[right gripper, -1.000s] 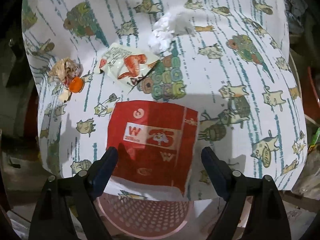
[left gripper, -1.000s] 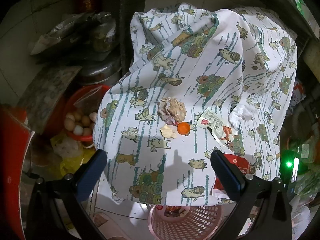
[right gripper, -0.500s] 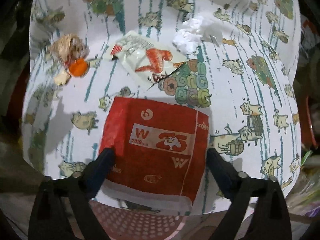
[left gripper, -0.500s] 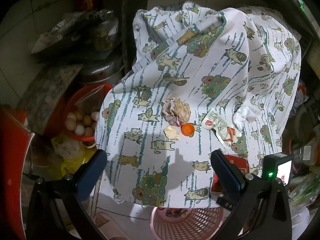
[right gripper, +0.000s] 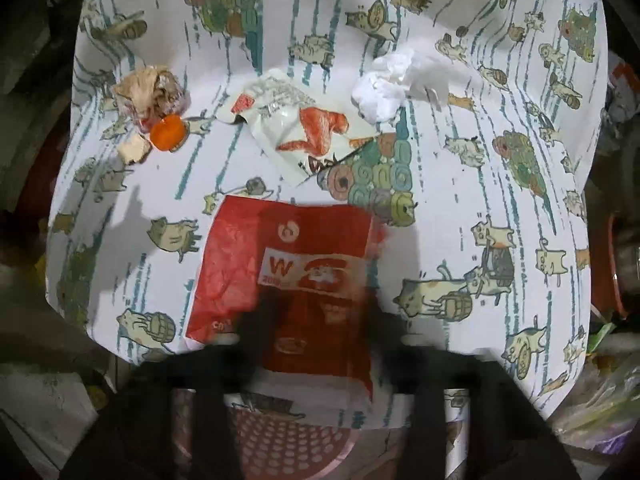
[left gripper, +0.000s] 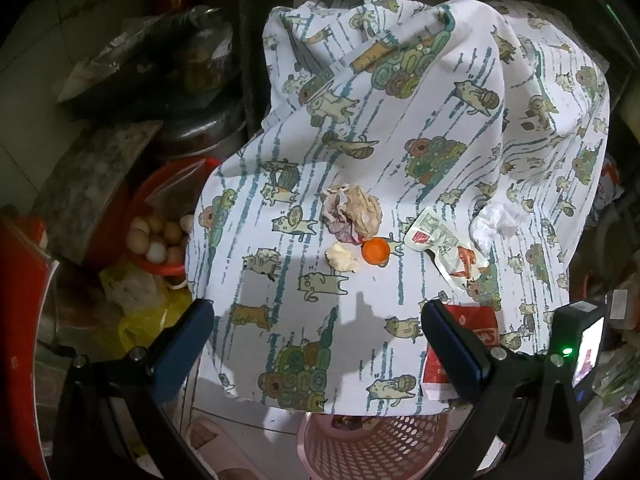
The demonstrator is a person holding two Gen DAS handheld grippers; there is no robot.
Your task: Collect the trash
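Note:
Trash lies on a cat-print cloth (left gripper: pixel 400 92) over a table. A red paper bag (right gripper: pixel 288 264) lies at the near edge; my right gripper (right gripper: pixel 316 312) is blurred and its fingers are closing in on the bag's near part. The bag also shows in the left wrist view (left gripper: pixel 476 328). Farther back lie a white-and-red wrapper (right gripper: pixel 296 128), a crumpled white tissue (right gripper: pixel 392 84), a brown crumpled wad (left gripper: pixel 352 216), an orange bottle cap (left gripper: pixel 376 251) and a small beige scrap (left gripper: pixel 343 258). My left gripper (left gripper: pixel 320 344) is open and empty above the cloth's near left part.
A pink perforated basket (left gripper: pixel 372 448) stands on the floor below the table's near edge. A red bowl of eggs (left gripper: pixel 160 240), yellow bags and metal pots crowd the left side. Clutter and bags lie to the right.
My right gripper has moved forward over the red bag and its fingers have come much closer together. The left gripper has stayed open, nearly still.

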